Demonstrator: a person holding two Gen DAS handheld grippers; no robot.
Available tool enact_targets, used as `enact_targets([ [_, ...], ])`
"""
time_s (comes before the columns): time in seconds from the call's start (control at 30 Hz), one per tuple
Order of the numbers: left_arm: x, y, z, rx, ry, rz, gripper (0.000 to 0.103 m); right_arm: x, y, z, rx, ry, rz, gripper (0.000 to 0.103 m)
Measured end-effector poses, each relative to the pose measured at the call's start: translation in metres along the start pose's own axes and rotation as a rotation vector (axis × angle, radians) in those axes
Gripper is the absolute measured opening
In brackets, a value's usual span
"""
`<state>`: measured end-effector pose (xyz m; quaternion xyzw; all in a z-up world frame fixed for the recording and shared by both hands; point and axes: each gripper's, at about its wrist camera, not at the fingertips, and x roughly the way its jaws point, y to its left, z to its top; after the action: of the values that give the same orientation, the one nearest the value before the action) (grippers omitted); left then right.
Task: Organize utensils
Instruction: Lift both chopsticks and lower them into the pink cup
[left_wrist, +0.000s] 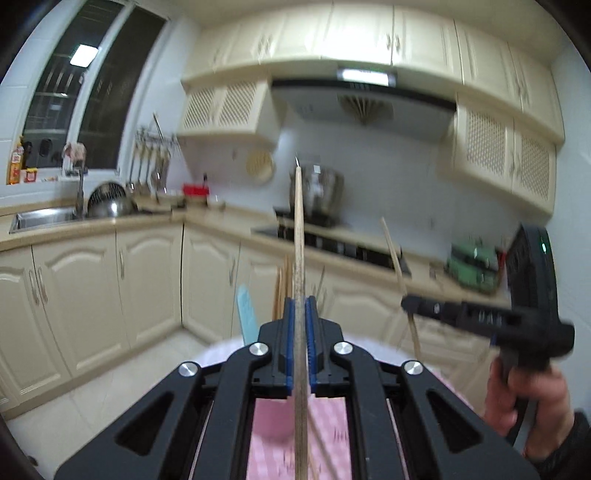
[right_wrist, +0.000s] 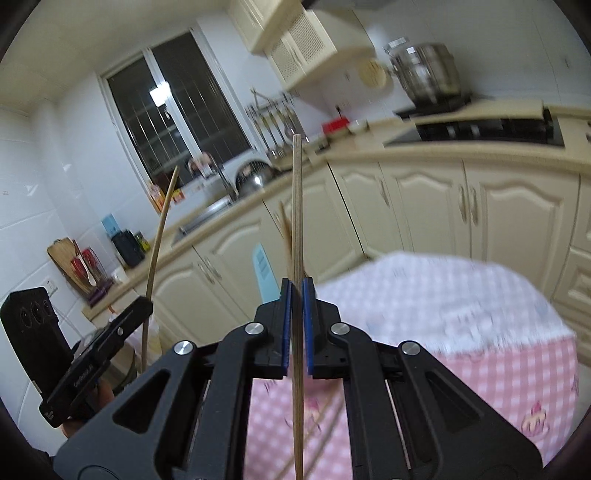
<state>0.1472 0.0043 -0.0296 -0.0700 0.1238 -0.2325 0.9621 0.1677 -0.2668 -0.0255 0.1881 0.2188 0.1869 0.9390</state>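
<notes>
Home kitchen — cabinets (left_wrist: 147, 280), sink (left_wrist: 44, 218), stove (left_wrist: 332, 243).

cream cabinets (left_wrist: 147, 280) wrap the corner; dark window (left_wrist: 92, 85) far left; range hood (left_wrist: 362, 99) light on

black frames are carrying blue pads (left_wrist: 291, 332) and silver screws (right_wrist: 341, 328). a dark sleeve (left_wrist: 576, 439) is covering the wrist.

landmark: black cooktop (left_wrist: 332, 242) set in the beige counter | steel pot (left_wrist: 317, 192) standing at its back edge | range hood (left_wrist: 364, 103) above it | red box (left_wrist: 195, 190) left of it by the wall | sink (left_wrist: 44, 218) far left, under the dark window (left_wrist: 92, 92) | pink checked tablecloth (right_wrist: 461, 314) nearer the camera than it
</notes>
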Motion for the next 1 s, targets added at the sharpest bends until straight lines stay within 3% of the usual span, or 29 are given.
enact_targets([
  [0.13, 0.011, -0.001, 0.021, -0.015, -0.105, -0.014, 0.005, 0.011, 0.012, 0.022, -0.021, -0.061, 0.015, 0.006],
  [0.33, 0.040, -0.001, 0.035, -0.046, -0.164, -0.048, 0.005, 0.028, 0.025, 0.045, -0.056, -0.138, 0.015, 0.006],
  [0.57, 0.074, 0.014, 0.035, -0.096, -0.170, -0.088, 0.005, 0.058, 0.027, 0.052, -0.061, -0.164, 0.016, 0.007],
  [1.0, 0.121, 0.035, 0.011, -0.125, -0.143, -0.075, 0.005, 0.102, 0.019, 0.041, -0.053, -0.157, 0.015, 0.007],
])
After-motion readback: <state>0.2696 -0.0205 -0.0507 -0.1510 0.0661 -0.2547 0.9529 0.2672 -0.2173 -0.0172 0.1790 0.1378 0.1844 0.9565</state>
